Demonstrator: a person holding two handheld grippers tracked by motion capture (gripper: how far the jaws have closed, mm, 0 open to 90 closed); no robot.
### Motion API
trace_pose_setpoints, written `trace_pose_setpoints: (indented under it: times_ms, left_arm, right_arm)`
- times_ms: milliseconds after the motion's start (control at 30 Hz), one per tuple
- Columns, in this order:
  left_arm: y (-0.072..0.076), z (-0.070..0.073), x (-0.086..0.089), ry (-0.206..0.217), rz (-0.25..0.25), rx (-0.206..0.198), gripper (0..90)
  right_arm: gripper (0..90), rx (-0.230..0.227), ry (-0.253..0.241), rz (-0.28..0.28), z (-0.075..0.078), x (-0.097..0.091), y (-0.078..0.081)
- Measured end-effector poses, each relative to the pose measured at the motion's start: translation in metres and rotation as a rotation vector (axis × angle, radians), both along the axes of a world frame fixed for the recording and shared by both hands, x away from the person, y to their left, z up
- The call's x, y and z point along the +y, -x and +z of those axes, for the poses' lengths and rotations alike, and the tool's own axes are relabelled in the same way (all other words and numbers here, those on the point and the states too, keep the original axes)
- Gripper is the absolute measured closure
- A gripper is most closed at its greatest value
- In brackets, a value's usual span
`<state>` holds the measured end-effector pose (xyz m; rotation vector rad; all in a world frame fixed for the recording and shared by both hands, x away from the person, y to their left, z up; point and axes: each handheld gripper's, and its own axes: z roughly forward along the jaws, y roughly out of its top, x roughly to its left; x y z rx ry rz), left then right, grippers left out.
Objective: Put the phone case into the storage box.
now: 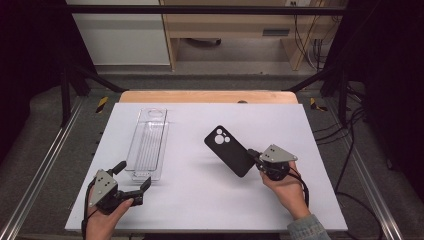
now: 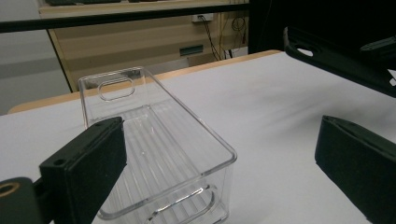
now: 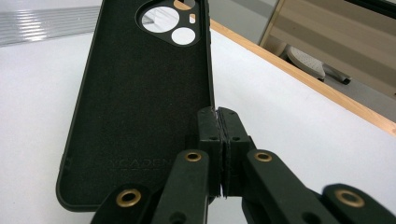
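while clamped in the right hand-held gripper (image 1: 256,156), phone case (image 1: 229,150) hangs tilted.

The phone case (image 3: 140,116) pinched in my right jaws is matt black with a soft, felt-like lining. The bin (image 2: 159,149) far left is clear glossy plastic, ribbed along its floor. The desk (image 1: 200,200) looks smooth, matt white, with a wooden far edge.

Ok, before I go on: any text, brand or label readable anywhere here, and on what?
"YCADEN": embossed on the inner lining of the black phone case near its lower edge, seen in the right gripper view; the first letter is hidden behind the right gripper, so the word may be longer.
Clear plastic tray: no text visible.
Nothing else carries readable writing.
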<state>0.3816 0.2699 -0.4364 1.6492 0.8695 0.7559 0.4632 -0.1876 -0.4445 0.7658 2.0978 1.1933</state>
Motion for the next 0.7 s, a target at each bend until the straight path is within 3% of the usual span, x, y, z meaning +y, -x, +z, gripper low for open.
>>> trace_pose_setpoints:
  times_ms: [167,367,700]
  left_arm:
    - [0.001,0.014,-0.008,-0.026,-0.004,0.008,2.1]
    - [-0.006,0.026,-0.027,-0.04,-0.042,0.094,2.3]
    - [-0.021,0.048,-0.07,-0.207,-0.14,0.102,2.6]
  right_arm:
    - [89.4,-0.01,-0.012,0.002,0.002,0.0,0.001]
    - [89.4,-0.016,-0.013,0.006,0.004,-0.003,0.003]
    - [89.4,-0.049,-0.008,0.023,0.011,-0.001,0.011]
